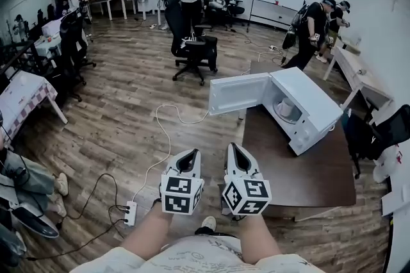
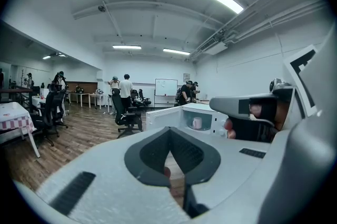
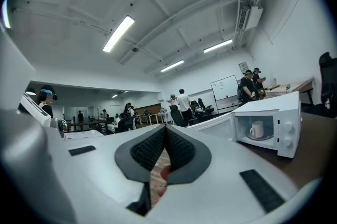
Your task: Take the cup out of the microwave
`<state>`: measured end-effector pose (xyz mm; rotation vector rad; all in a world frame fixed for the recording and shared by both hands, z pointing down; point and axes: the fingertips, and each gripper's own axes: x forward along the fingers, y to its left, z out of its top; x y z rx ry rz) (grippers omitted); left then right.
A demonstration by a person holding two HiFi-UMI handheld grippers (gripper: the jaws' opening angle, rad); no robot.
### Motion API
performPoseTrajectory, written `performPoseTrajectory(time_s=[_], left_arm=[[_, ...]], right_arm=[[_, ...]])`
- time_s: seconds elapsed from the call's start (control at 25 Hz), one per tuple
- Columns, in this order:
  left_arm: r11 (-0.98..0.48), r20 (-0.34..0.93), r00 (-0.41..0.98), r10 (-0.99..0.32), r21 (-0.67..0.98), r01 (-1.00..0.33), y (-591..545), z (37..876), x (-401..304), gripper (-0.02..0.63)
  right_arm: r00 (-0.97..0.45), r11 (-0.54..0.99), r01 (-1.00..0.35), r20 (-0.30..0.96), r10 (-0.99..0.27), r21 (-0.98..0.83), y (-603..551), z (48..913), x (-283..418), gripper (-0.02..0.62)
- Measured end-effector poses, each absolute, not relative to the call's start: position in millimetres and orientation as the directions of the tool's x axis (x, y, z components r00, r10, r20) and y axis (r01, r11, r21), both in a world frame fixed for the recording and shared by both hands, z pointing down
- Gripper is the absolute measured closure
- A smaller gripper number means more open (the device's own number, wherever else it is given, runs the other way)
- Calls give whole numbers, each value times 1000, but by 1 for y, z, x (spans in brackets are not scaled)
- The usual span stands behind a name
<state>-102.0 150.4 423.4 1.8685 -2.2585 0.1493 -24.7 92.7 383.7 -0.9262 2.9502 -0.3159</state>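
Note:
A white microwave (image 1: 312, 113) stands on a dark brown table (image 1: 307, 175) to the right, its door (image 1: 238, 93) swung open to the left. Inside it a white cup (image 1: 286, 107) sits on the turntable. The cup also shows in the left gripper view (image 2: 197, 123) and the right gripper view (image 3: 257, 129), far beyond the jaws. My left gripper (image 1: 189, 153) and right gripper (image 1: 236, 148) hang side by side near the table's near left corner, well short of the microwave. Both are shut with nothing between the pads.
A white cable (image 1: 163, 137) runs across the wooden floor to a power strip (image 1: 131, 213) at the lower left. A black office chair (image 1: 192, 47) and several standing people are farther back. A table with a chequered cloth (image 1: 22, 95) is at the left.

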Motion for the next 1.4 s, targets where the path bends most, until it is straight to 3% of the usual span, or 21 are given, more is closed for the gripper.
performPoseTrajectory(time_s=[0.52,1.4], left_arm=[[100,237,-91,-967,28,-995,16,424,-112,594],[-186,248,185,-951,18,-982,-141,432,-35,594]], right_arm=[[-759,737,-642,45,-649,-210,-36,391,-30,586],[-546,519,-828,90,-833,-214,-163,413,53,585]])
